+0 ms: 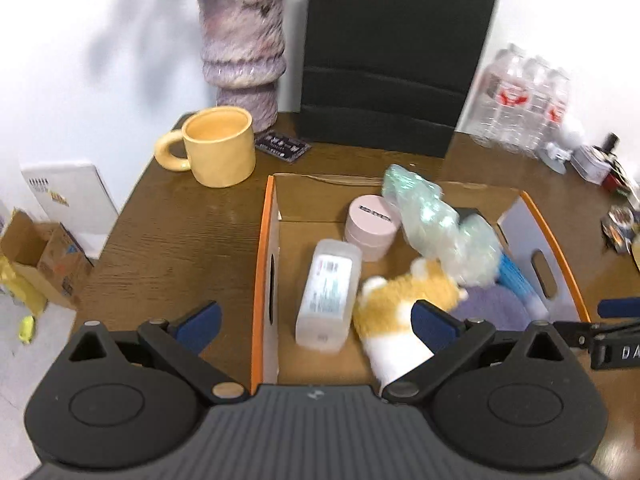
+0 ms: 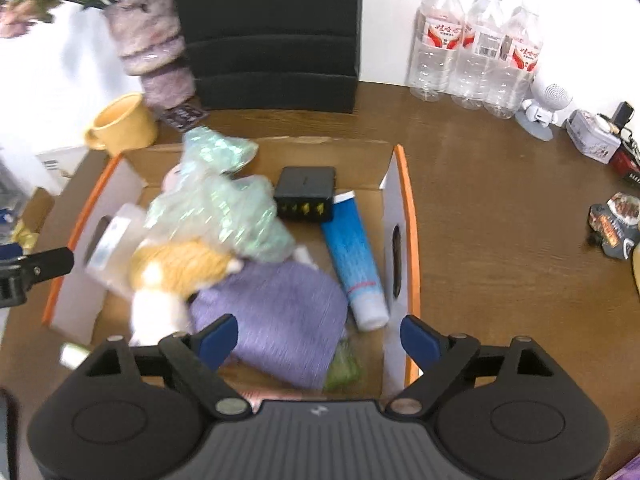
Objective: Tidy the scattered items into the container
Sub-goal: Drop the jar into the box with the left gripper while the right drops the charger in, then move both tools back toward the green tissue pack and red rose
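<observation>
An open cardboard box with orange edges sits on the wooden table. In it lie a clear plastic bottle, a pink jar, an orange-and-white plush toy, a crinkly pale-green bag, a purple cloth, a blue tube and a black charger. My left gripper is open and empty above the box's near left part. My right gripper is open and empty above its near right part.
A yellow mug, a purple vase and a black bag stand behind the box. Water bottles, a small white figure and tins stand at the right. Snack packets lie at the table's right edge.
</observation>
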